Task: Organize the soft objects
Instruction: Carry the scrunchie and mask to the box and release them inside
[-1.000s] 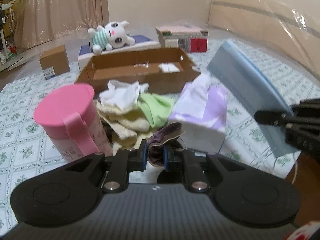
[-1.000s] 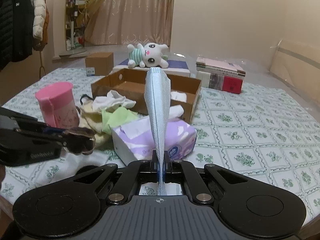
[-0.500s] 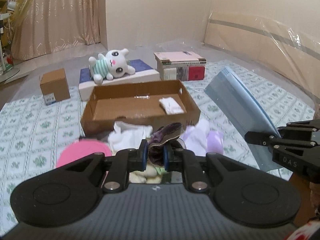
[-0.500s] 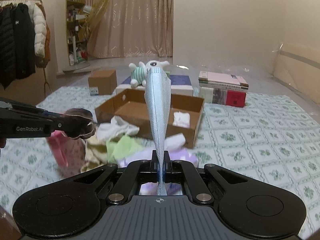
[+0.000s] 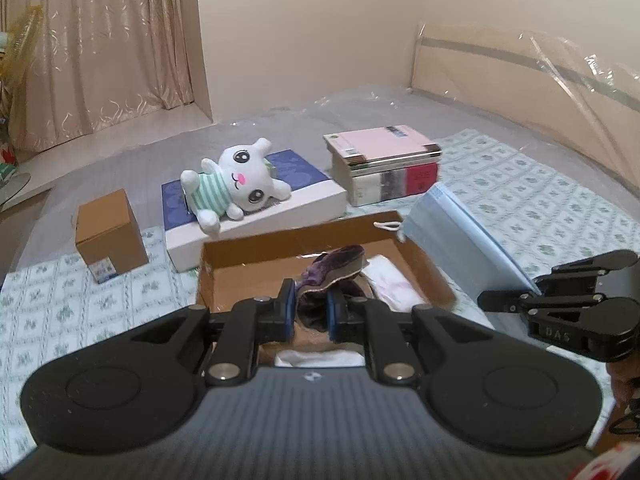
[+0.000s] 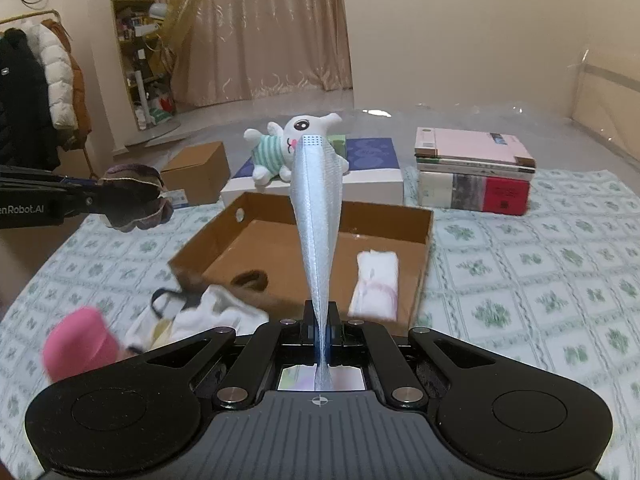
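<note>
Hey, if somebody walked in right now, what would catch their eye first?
Probably the blue face mask pinched in the right gripper, standing up over the open cardboard box. Next, the purple cloth clamped in the left gripper, and the white plush toy lying behind the box.

Both grippers rise and push forward: the left gripper (image 5: 311,306) now carries its purple cloth (image 5: 332,270) over the cardboard box (image 5: 248,256), the right gripper (image 6: 321,330) brings the blue mask (image 6: 318,216) above it, pink cup (image 6: 78,342) dropping behind.

Matt brown cardboard tray (image 6: 424,236), fuzzy purple velvet scrunchie (image 5: 332,264), pleated non-woven blue mask (image 6: 318,208), glossy plastic sheeting (image 5: 520,92).
</note>
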Available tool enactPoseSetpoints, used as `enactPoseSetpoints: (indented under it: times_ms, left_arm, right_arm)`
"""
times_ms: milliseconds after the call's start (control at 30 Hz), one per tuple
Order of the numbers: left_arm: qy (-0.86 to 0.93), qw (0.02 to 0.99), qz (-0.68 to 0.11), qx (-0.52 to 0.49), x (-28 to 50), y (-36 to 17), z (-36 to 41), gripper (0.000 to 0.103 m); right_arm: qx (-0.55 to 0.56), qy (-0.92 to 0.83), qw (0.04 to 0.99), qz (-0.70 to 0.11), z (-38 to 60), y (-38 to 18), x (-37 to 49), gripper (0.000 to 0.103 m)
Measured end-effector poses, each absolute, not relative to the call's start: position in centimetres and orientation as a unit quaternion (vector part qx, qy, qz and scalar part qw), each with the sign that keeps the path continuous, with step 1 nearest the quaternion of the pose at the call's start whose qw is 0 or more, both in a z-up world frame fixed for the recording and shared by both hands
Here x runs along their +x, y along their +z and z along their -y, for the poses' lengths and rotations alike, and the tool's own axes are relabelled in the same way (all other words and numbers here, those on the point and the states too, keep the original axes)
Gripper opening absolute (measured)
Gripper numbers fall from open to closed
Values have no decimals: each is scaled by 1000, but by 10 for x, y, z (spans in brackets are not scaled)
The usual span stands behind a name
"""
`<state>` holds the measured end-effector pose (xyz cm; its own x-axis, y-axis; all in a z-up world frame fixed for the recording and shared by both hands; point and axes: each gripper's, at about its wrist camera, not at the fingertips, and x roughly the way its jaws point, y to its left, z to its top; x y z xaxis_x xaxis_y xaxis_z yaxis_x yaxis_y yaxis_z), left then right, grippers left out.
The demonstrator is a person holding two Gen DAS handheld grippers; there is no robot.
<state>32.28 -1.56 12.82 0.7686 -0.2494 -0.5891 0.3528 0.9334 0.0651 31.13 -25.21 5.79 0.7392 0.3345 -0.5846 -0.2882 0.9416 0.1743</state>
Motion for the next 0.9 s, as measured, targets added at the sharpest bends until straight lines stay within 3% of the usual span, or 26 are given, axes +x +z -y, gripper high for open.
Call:
enactPoseSetpoints:
  times_ms: [433, 900]
  left_arm:
    - [-127, 909, -387, 92, 459, 58, 5, 14]
    - [-120, 893, -424, 96, 518, 15, 0, 14]
  right_arm:
    - [63, 177, 901, -391, 230, 13, 439, 2]
    - [3, 226, 890, -395, 205, -3, 507, 3]
